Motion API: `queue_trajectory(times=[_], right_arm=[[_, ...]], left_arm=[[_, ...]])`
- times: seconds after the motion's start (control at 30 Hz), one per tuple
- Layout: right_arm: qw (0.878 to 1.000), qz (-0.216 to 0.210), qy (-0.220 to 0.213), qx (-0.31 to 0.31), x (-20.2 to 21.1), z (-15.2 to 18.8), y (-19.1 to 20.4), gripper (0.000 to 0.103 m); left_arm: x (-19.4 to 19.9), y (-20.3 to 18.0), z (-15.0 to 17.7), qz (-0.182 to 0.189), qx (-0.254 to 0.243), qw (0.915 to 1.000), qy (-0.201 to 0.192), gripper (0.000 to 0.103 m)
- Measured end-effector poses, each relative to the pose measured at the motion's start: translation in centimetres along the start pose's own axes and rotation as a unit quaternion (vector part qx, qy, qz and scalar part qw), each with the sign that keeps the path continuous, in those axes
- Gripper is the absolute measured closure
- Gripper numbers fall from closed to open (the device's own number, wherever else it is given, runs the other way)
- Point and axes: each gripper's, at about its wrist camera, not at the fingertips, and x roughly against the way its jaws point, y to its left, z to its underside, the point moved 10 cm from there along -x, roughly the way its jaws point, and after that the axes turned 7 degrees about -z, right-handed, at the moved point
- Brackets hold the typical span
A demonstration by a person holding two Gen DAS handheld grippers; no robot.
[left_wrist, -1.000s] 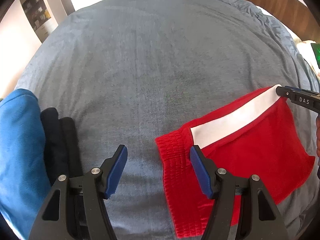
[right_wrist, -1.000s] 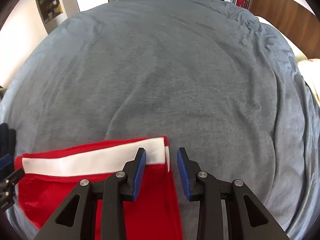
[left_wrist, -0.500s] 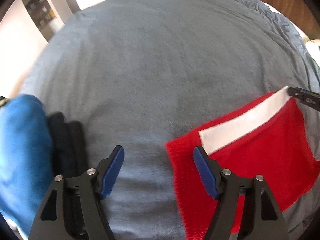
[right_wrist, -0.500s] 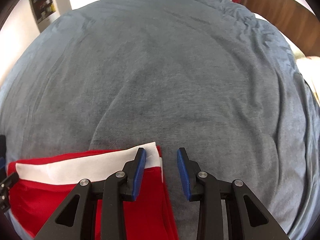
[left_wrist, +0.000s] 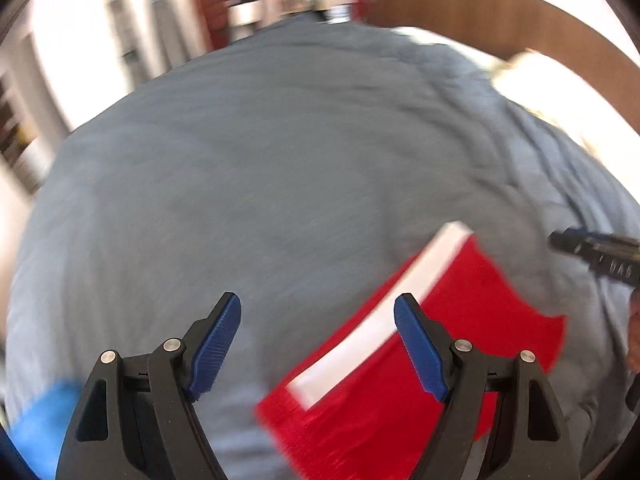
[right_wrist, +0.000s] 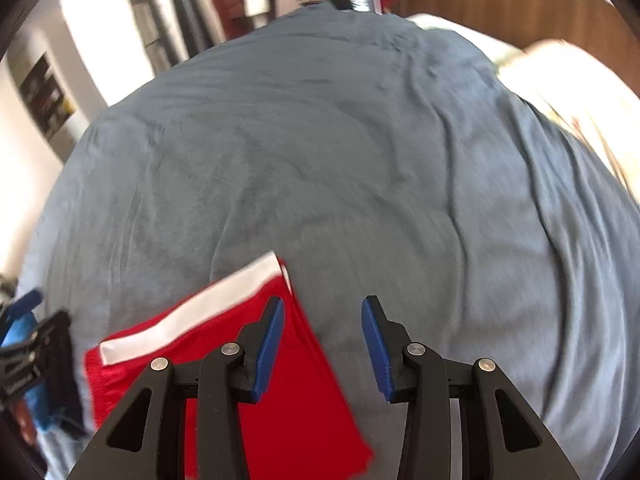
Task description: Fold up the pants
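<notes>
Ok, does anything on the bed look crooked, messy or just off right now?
Nothing looks damaged or spilled. The red pants lie folded flat on the grey bedspread, angled across it. Both the left gripper and the right gripper are open and empty.

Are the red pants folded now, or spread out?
Folded. The red pants lie as a compact rectangle on the bed, white stripe on top; neither gripper holds them.
</notes>
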Motion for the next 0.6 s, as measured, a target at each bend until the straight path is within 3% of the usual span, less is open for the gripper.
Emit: queue_trajectory(times=[0.13, 0.3, 0.47, 0.6], right_arm=[[0.999, -0.010, 0.012, -0.052, 1.6, 2.1, -1.5, 0.063], [0.990, -0.012, 0.032, -0.135, 2.2, 5.4, -3.4, 0.063], [0.983, -0.006, 0.044, -0.177, 2.1, 7.5, -4.1, 0.063], [0.980, -0.010, 0.065, -0.188, 1.2, 8.6, -4.0, 0.063]], left_arm=[[-1.4, -4.1, -2.6, 0.054, -0.094, 0.9940, -0.003, 0.031], [-3.5, -8.1, -4.0, 0.106, -0.167, 0.9800, 0.014, 0.036], [-5.7, -11.2, -5.3, 0.133, -0.233, 0.9630, 0.026, 0.044], [-7.1, -12.3, -6.0, 0.170, -0.241, 0.9546, 0.041, 0.052]])
